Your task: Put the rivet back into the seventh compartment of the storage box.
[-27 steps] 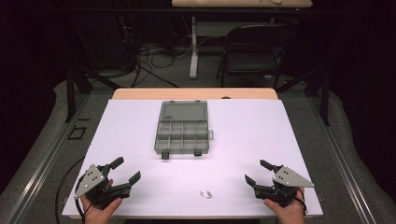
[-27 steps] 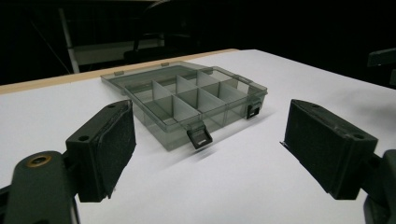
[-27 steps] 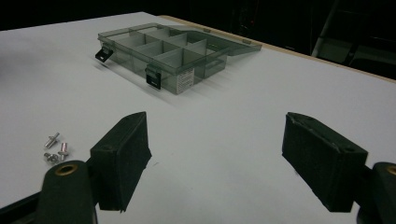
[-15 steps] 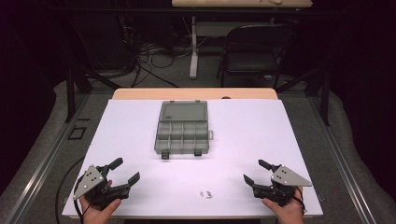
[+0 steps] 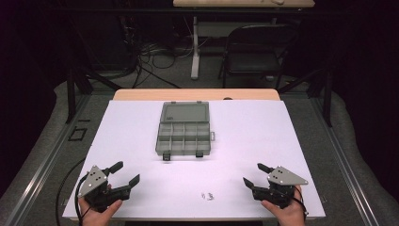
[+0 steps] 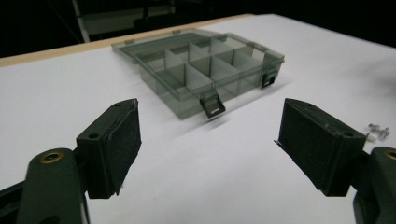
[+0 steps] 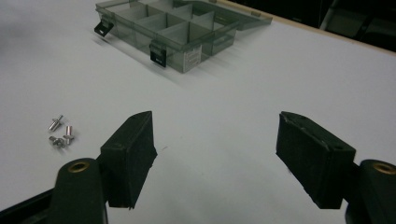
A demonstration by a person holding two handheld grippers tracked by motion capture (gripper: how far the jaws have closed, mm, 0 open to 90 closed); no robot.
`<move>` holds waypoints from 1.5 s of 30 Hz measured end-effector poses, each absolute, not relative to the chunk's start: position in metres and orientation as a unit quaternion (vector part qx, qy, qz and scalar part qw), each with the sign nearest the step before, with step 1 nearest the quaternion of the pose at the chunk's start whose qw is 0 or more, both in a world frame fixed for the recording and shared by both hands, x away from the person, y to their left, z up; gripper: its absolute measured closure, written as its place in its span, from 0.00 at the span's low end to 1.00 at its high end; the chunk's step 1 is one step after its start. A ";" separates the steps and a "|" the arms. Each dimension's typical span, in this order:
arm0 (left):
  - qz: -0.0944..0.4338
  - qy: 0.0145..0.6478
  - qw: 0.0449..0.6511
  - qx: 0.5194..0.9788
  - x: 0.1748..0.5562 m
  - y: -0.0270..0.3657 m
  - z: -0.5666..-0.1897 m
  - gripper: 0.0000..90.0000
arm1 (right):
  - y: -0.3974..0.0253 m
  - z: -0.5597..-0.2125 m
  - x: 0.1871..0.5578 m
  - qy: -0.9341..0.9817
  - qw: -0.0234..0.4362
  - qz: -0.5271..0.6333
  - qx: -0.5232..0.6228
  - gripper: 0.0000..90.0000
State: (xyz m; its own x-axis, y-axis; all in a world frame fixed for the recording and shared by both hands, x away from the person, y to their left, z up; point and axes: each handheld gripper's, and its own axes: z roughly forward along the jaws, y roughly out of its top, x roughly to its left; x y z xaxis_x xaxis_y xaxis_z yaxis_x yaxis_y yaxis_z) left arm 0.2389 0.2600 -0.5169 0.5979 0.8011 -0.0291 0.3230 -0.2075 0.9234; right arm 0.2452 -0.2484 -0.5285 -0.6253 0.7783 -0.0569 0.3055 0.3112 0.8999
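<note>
Both tongs stand wide open and empty. The right tongs (image 5: pixel 251 175) hover low over the white counter (image 5: pixel 282 136), on the near right of the compartment box (image 5: pixel 183 134); the left tongs (image 5: pixel 126 172) hover on its near left. A small cluster of screws (image 7: pixel 60 133) lies loose on the counter, well short of the box's latched front edge and between the two tongs, nearer the right. The likely step is picking one screw: bring the right tongs down over a single piece at the cluster's edge, jaws astride its shank, and close gently so neighbours aren't scattered. The box lies open, lid (image 5: pixel 184 112) flat behind it, compartments apparently empty.
</note>
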 end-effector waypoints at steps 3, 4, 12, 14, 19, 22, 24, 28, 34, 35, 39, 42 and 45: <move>0.233 0.384 0.488 0.748 0.240 0.259 -0.518 0.26 | -0.244 -0.525 0.246 0.779 0.239 0.454 0.361 0.30; 0.233 0.386 0.482 0.751 0.240 0.259 -0.518 0.28 | -0.241 -0.522 0.247 0.785 0.232 0.443 0.365 0.30; 0.218 0.406 0.455 0.762 0.243 0.258 -0.522 0.28 | -0.226 -0.510 0.250 0.809 0.215 0.422 0.349 0.31; 0.216 0.407 0.450 0.765 0.244 0.258 -0.523 0.28 | -0.221 -0.506 0.251 0.814 0.215 0.415 0.344 0.31; 0.209 0.403 0.452 0.768 0.244 0.257 -0.523 0.30 | -0.207 -0.497 0.254 0.826 0.175 0.408 0.347 0.47; 0.208 0.402 0.450 0.770 0.244 0.256 -0.524 0.31 | -0.201 -0.495 0.255 0.833 0.169 0.405 0.338 0.47; 0.207 0.402 0.451 0.769 0.244 0.255 -0.524 0.31 | -0.195 -0.493 0.255 0.839 0.160 0.400 0.332 0.47; 0.201 0.402 0.451 0.771 0.245 0.253 -0.525 0.31 | -0.181 -0.493 0.256 0.840 0.147 0.408 0.326 0.47; 0.197 0.407 0.450 0.770 0.246 0.254 -0.527 0.30 | -0.164 -0.500 0.259 0.850 0.129 0.402 0.313 0.53; 0.196 0.408 0.451 0.769 0.246 0.254 -0.527 0.30 | -0.159 -0.502 0.260 0.855 0.118 0.399 0.310 0.58; 0.199 0.411 0.452 0.766 0.246 0.255 -0.527 0.30 | -0.152 -0.507 0.261 0.856 0.109 0.402 0.307 0.64; 0.197 0.414 0.453 0.764 0.246 0.256 -0.527 0.30 | -0.144 -0.511 0.261 0.863 0.100 0.392 0.301 0.69; 0.196 0.416 0.453 0.764 0.247 0.256 -0.527 0.30 | -0.136 -0.516 0.262 0.866 0.094 0.391 0.296 0.76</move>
State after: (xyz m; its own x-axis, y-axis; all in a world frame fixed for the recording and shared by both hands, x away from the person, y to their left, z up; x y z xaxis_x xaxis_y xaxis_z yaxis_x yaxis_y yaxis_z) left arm 0.2469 0.2563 -0.5271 0.5776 0.8126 -0.0778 0.4585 -0.2441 0.8545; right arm 0.2619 -0.1359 -0.5164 -0.8068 0.5868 0.0691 0.4398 0.5182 0.7335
